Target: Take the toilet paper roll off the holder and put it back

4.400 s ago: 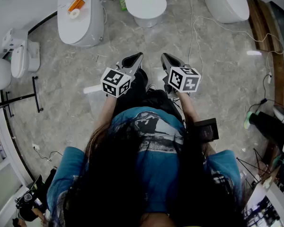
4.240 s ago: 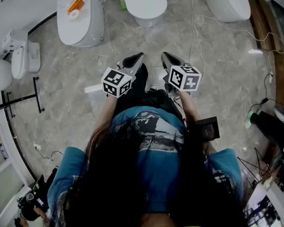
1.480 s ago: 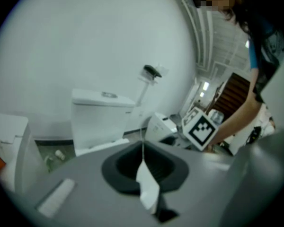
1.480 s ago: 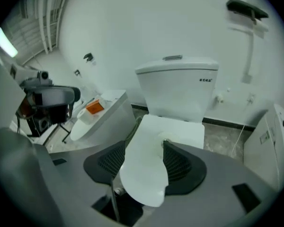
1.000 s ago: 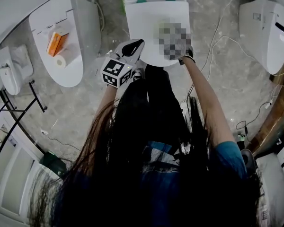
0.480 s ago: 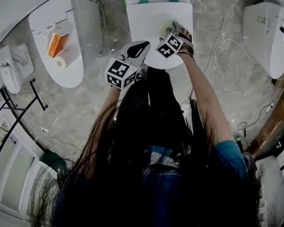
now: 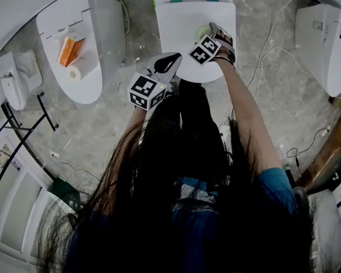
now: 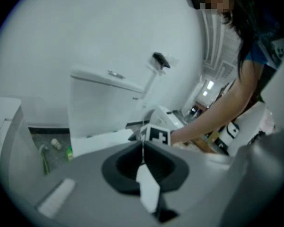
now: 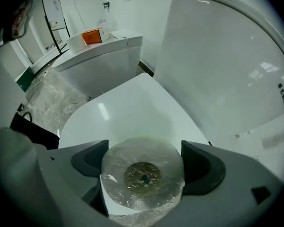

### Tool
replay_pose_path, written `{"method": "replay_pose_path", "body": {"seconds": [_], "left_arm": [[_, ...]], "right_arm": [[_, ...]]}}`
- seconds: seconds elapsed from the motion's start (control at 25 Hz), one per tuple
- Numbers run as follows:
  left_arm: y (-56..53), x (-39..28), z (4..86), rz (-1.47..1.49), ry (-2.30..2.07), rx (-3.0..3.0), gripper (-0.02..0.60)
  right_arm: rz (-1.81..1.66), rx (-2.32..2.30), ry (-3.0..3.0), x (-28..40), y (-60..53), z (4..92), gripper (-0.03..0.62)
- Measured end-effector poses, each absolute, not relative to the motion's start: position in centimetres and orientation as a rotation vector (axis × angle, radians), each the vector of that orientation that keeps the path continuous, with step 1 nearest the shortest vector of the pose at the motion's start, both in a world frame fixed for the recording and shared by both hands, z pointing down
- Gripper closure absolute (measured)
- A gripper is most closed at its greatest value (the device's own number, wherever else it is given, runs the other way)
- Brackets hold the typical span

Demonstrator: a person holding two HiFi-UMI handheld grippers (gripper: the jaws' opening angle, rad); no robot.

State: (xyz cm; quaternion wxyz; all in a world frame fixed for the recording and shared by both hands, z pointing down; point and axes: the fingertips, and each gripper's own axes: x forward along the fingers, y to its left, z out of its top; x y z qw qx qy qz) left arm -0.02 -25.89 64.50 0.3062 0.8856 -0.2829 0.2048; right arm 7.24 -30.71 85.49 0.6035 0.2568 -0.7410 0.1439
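A plastic-wrapped toilet paper roll (image 9: 142, 174) stands on end on the closed white toilet lid (image 9: 128, 108). In the head view only a greenish edge of the roll (image 7: 203, 32) shows. My right gripper (image 9: 144, 157) points steeply down over it. Its jaws have just been opening and now stand wide, one on each side of the roll, without pressing it. The right gripper (image 7: 212, 29) hangs over the lid (image 7: 179, 21). My left gripper (image 7: 170, 62) hovers at the lid's near left edge, shut and empty; its pads (image 8: 143, 148) meet in a thin line.
A second toilet on the left carries an orange box (image 7: 69, 43) and a small roll (image 7: 74, 74). A third toilet (image 7: 329, 33) stands at the right. Cables (image 7: 267, 38) trail across the marble floor. A black rack (image 7: 23, 129) stands at the left.
The person has walked up to the middle toilet. Within the last second the right gripper has come down around the roll on the lid. The left gripper has stayed put.
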Motion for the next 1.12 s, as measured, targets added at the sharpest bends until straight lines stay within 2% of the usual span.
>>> {"method": "replay_pose_path", "body": {"seconds": [0.24,0.48,1.12], "left_arm": [[-25.0,0.0,64.2,0.55,-0.742,2.348,0.581],[-24.4,-0.2,62.5,0.559,-0.735,2.382,0.581],[-23.0,-0.1,54.9,0.489,-0.775,2.45,0.581]], "right_arm": [[0.362,0.578,-1.642,7.6,-30.8,85.6,0.143],[0.5,0.638,-1.738,7.0,-30.5,82.1,0.143],[0.686,0.838,-2.089,7.3,-27.6,59.7,0.145]]}}
